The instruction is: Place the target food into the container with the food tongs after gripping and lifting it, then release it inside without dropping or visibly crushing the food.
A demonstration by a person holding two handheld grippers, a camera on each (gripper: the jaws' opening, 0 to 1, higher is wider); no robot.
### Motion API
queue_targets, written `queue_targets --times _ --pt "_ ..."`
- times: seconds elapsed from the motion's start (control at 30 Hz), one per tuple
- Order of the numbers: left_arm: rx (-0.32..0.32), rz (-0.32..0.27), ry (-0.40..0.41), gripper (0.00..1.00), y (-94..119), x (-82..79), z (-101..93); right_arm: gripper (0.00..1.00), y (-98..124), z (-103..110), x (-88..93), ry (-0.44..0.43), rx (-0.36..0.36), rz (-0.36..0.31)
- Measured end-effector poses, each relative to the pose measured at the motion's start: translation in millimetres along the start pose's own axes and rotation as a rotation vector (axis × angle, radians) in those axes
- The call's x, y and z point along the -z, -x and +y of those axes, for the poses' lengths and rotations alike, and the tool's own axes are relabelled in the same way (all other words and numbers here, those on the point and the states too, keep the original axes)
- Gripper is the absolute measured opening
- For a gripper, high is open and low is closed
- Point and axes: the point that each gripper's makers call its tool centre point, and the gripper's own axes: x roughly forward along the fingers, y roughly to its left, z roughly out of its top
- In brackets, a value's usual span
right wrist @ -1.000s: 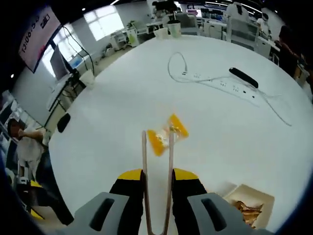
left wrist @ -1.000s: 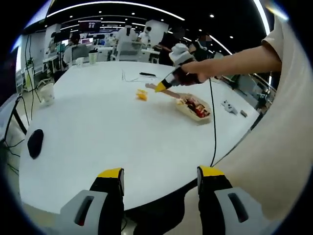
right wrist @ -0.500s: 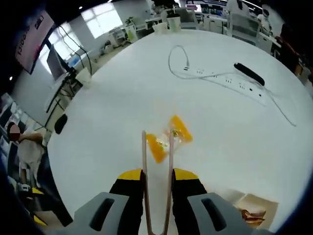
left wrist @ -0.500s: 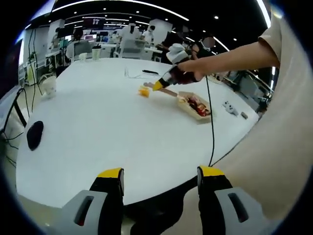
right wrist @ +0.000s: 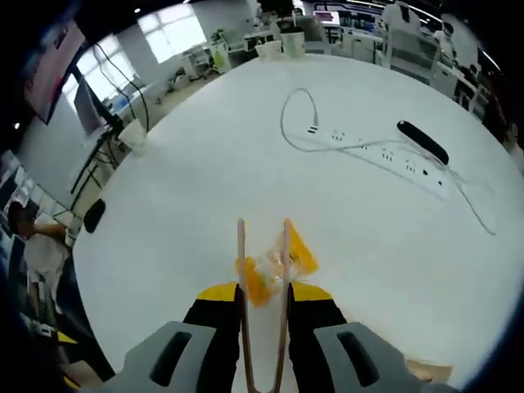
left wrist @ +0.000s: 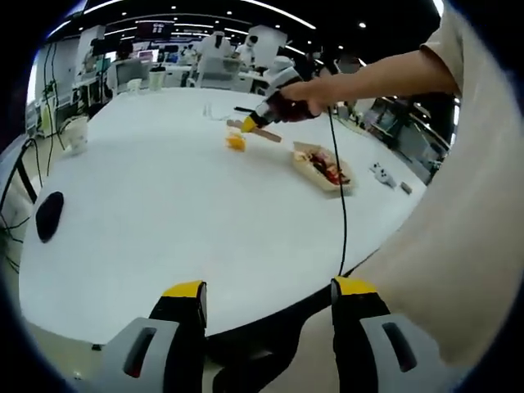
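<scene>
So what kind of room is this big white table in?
Probably an open office or lab: the round white table carries a power strip, with desks and monitors behind and rows of ceiling lights overhead.

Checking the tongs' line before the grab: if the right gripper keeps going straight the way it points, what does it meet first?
Probably the orange wrapped food: it lies right at the tips of the tongs that the right gripper holds, partly between them. Beyond is bare white table. Contact is hard to judge.
</scene>
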Motion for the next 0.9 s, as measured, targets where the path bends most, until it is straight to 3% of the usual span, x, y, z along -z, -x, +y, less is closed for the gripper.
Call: queue_targets --times 0.33,0.7,0.9 --pt "0.005 0.027 0.010 0.61 1.9 14.6 -3.8 0.21 -11.0 -9.2 0.8 0.006 0.023 0.009" --pt "0.004 0.025 0.016 0.61 1.0 14.0 -4.0 0.21 -17.5 -1.4 24.4 0.020 0.016 0.056" --pt "0.006 0.028 0.018 0.61 1.2 13.7 -1.6 0.21 -20.4 -0.4 28.0 0.027 0.007 0.068"
